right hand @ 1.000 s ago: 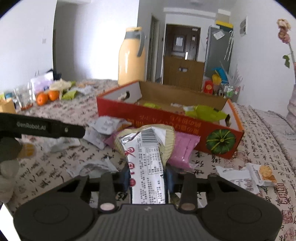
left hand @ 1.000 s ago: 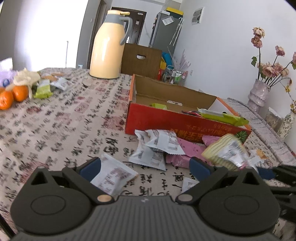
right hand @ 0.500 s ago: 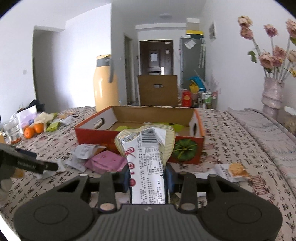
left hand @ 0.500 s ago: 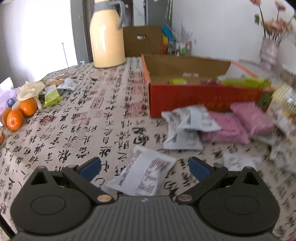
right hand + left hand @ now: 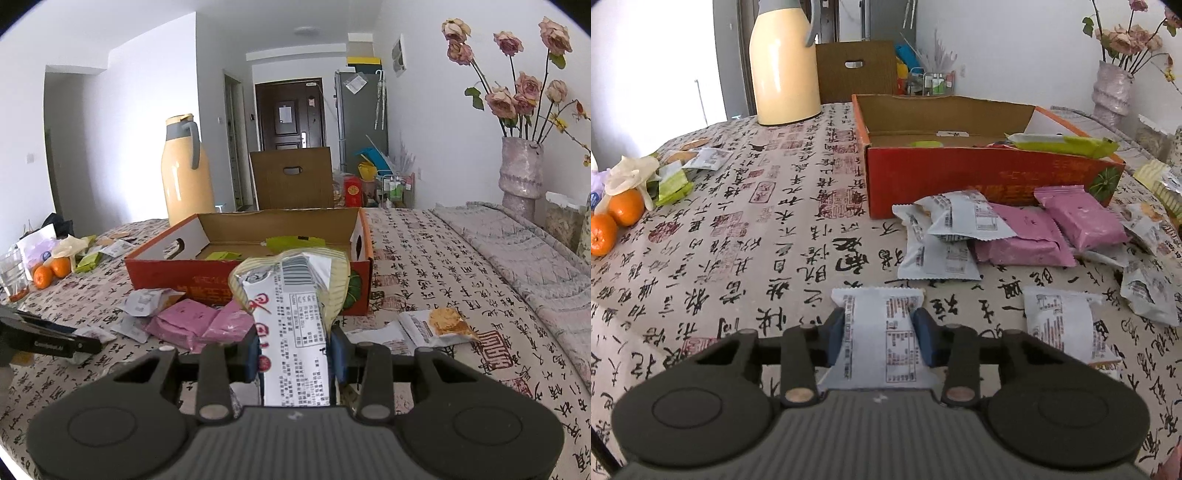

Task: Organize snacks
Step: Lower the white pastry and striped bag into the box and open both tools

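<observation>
My left gripper [image 5: 882, 336] closing on white snack packet [image 5: 881, 341] lying near on tablecloth [image 5: 738, 229]. My right gripper [image 5: 295, 349] clamps yellow-edged snack bag [image 5: 291, 314]. Farther, red cardboard box [image 5: 207, 275], green packets inside.

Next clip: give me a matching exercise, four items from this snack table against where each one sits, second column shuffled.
Items:
1. white snack packet
2. striped snack packet
3. green packet
4. oranges

Places:
A. resting across the red box rim
B. between the left hand-held gripper pads, jaws closing
C. on the tablecloth at far left
D. clamped in the right hand-held gripper

Pairs: 1-B, 2-D, 3-A, 4-C
</observation>
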The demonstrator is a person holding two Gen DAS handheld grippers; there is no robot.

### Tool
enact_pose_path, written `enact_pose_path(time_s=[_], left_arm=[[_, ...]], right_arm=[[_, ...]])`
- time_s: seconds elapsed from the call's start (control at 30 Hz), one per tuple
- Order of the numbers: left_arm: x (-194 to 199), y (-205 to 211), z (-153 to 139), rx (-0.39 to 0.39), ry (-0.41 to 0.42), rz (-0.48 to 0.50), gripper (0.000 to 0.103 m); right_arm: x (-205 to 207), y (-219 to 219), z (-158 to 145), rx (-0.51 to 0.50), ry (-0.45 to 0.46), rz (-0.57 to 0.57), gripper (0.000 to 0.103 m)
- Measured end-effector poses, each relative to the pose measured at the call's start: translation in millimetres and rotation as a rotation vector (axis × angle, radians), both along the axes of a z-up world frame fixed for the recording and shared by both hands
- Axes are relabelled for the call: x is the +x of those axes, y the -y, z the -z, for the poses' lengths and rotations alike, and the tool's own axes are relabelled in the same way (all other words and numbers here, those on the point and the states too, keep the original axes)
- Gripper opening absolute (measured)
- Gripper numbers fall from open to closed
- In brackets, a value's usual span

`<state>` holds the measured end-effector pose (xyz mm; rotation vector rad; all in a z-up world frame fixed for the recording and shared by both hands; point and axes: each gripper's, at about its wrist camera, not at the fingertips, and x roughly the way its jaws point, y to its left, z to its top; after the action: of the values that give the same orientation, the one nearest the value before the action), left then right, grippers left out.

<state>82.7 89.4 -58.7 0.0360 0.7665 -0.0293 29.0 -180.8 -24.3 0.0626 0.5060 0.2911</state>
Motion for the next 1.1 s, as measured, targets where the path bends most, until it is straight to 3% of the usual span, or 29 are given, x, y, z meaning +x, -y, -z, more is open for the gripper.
enact_pose_path(time_s=[0.5,0.8,1.1], left_arm=[[-4,13,-44,-0.051,0.128,-0.005,0.041],[24,36,-80,-0.089,0.204,0.001,0.041],[73,60,-99,-0.105,0.221,-0.005,0.041]], right_arm=[[7,-3,-11,0.015,0.032,-0.008,0.037],[52,-14,-30,0.032,0.058,-0.029,0.037],[117,-28,-36,0.02,0.038,-0.045,0.037]])
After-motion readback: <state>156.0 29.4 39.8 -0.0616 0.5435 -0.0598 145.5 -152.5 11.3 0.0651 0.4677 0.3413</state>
